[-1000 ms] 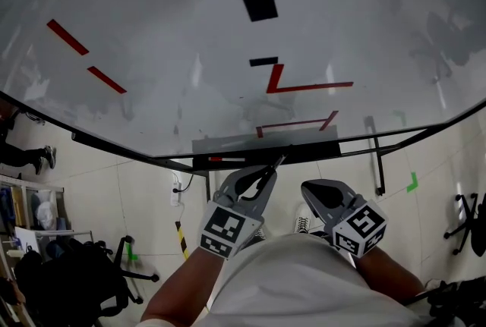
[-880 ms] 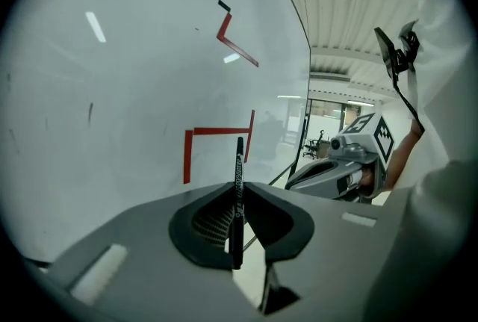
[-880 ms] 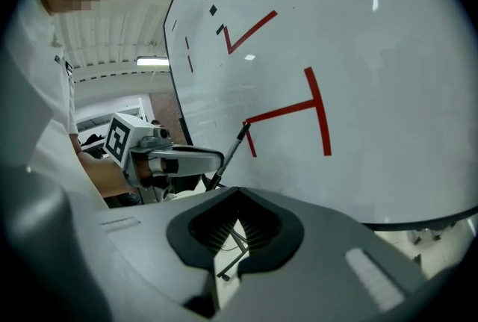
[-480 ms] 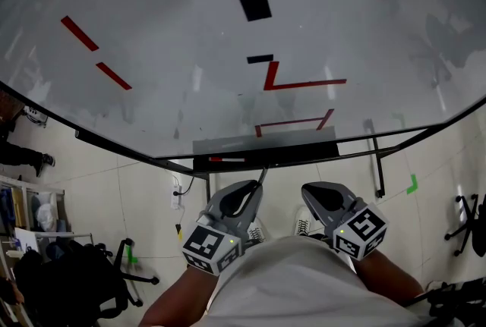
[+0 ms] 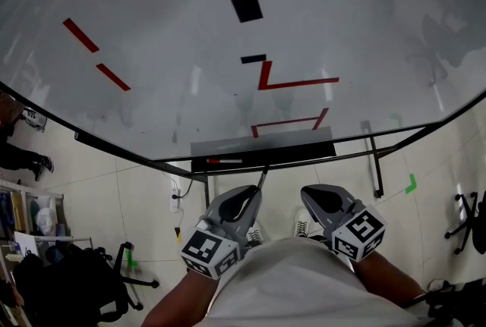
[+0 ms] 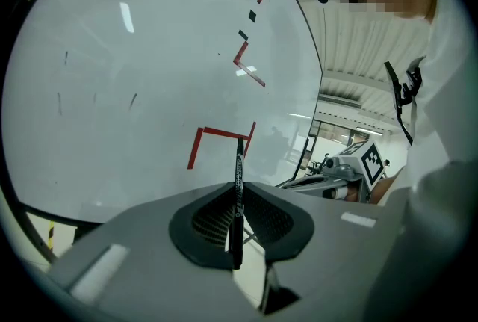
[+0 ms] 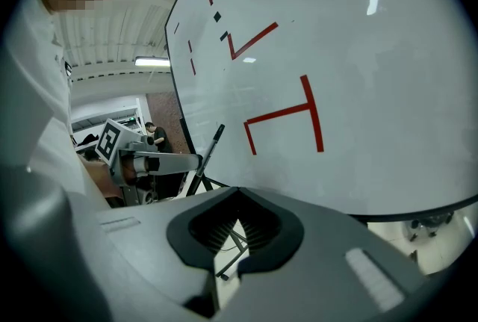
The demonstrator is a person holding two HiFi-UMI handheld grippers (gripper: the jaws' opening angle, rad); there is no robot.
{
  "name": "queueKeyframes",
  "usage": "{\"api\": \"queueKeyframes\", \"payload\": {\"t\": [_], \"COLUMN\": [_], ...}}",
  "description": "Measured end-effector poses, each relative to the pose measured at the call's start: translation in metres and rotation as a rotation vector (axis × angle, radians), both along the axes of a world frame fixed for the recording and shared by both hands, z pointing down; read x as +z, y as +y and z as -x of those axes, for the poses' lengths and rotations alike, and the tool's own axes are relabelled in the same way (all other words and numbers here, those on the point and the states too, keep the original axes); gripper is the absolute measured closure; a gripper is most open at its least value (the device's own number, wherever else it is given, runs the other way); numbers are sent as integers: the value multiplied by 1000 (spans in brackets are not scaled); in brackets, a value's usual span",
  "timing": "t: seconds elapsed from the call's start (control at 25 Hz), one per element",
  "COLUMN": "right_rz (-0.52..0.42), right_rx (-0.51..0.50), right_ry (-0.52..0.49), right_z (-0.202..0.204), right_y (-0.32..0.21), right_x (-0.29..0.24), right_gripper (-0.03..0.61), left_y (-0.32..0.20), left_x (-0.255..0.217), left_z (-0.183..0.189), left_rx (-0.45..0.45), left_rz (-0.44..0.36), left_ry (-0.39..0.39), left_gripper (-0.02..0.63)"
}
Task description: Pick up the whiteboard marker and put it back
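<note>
Observation: my left hand-held gripper (image 6: 239, 192) is closed on the slim black whiteboard marker with pale print on its barrel (image 6: 239, 163). The pads clamp the rear part of the barrel, and most of its length sticks out ahead of the jaws. In the head view the marker (image 5: 263, 177) points up towards the dark narrow tray (image 5: 296, 152) along the lower edge of the large white whiteboard (image 5: 357, 14), just short of it. A second marker, white with a red end (image 5: 225, 161), lies in that tray to the left.

My right hand-held gripper (image 7: 239, 193) has its jaws drawn together with nothing between them. It hangs low beside the left one (image 5: 249, 193), apart from the board.

Assessment: the marker should be light and rigid, with a smooth plastic barrel that could twist or slide in the pads. Because it is gripped near the rear, I expect the free end to swing easily. A hold nearer mid-barrel would be steadier. It needs only modest grip force and is unlikely to be fragile.
</note>
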State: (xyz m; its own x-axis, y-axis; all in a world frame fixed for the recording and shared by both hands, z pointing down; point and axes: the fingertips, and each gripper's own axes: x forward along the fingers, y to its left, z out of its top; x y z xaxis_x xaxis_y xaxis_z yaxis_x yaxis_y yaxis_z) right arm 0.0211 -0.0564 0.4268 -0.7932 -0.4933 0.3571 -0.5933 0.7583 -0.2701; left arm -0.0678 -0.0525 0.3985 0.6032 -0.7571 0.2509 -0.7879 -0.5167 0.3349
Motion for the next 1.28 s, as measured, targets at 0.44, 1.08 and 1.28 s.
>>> {"api": "queueKeyframes", "payload": {"t": [0.44,1.08,1.28], "right_rz": [6,16,17], "right_rx": [7,8,6], "right_ry": [0,5,10], "right_z": [-1,0,0], "right_y": [-2,-4,-3], "right_x": [3,7,9], "right_gripper": [577,577,577], "left_y": [-2,-3,-4], "left_x": [2,12,18], "left_z": [2,-2,0], "left_rx": [-6,16,19], "left_rz": [8,13,31], "left_ry": [-22,-44,-56], "left_gripper": [565,560,560]}}
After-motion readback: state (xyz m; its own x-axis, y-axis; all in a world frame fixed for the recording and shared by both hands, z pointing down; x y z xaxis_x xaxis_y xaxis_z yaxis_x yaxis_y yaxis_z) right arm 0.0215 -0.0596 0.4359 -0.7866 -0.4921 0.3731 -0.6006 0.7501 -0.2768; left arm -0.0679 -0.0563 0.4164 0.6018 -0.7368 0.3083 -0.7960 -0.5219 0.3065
